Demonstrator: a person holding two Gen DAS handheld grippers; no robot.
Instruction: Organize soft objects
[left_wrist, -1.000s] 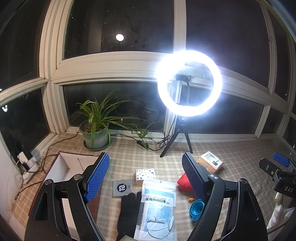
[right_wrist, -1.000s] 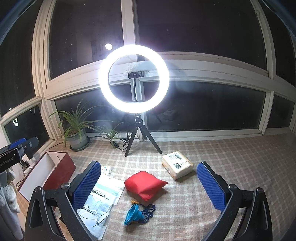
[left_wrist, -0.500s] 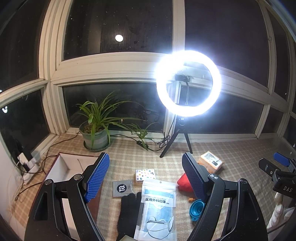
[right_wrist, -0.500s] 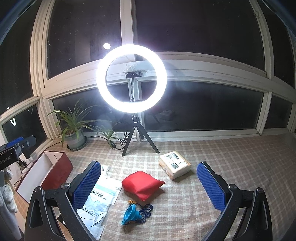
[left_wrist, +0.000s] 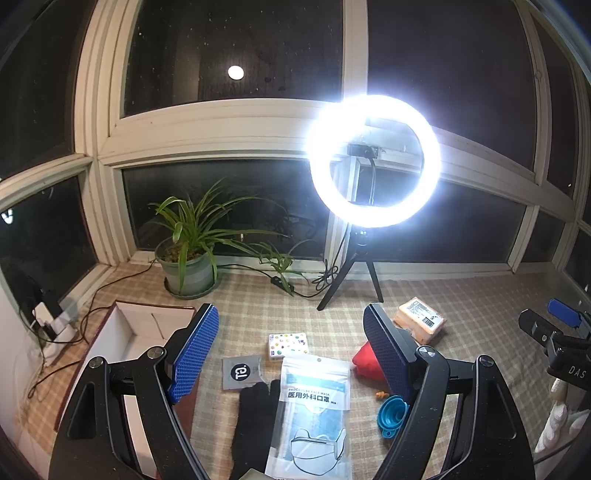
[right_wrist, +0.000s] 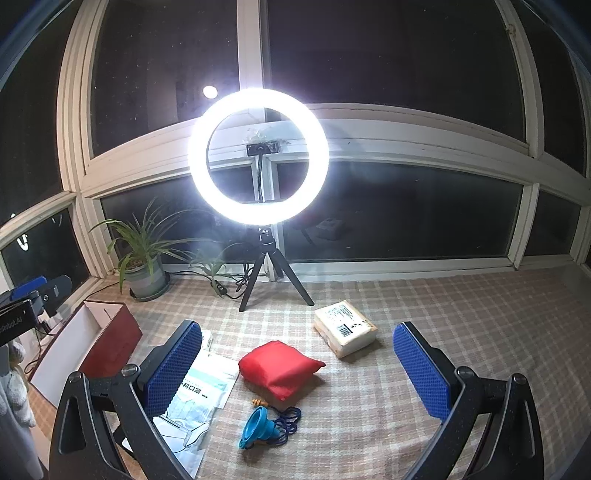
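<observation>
Checked cloth (right_wrist: 424, 369) is spread over the table, and the soft things are laid out on it in front of a lit ring light (right_wrist: 258, 157) on a small tripod (right_wrist: 271, 284); the left gripper (left_wrist: 291, 350) is held wide open above the near edge, with nothing between its blue pads, and the right gripper (right_wrist: 297, 365) is likewise spread wide and empty. A packet of face masks (left_wrist: 314, 417) is seen lying flat between the left gripper's fingers, with a black glove (left_wrist: 255, 421) just beside it on the left, their edges touching or overlapping; a small grey pouch (left_wrist: 242, 371) and a little card box printed with coloured dots (left_wrist: 288, 343) are placed just beyond them. A red cushion-like bag (right_wrist: 280, 367) is found near the middle of the right wrist view, partly hidden behind the finger in the left wrist view; a pack of tissues (right_wrist: 345, 328) is set a little beyond it to the right, apart from it. A blue collapsible funnel (right_wrist: 258, 428) with a dark blue cord (right_wrist: 288, 421) is seen in front of the red bag, near but not touching it. An open box with a white inside and dark red sides (right_wrist: 92, 343) is placed at the left of the table; a potted plant (left_wrist: 188, 254) is stood by the window behind it.
</observation>
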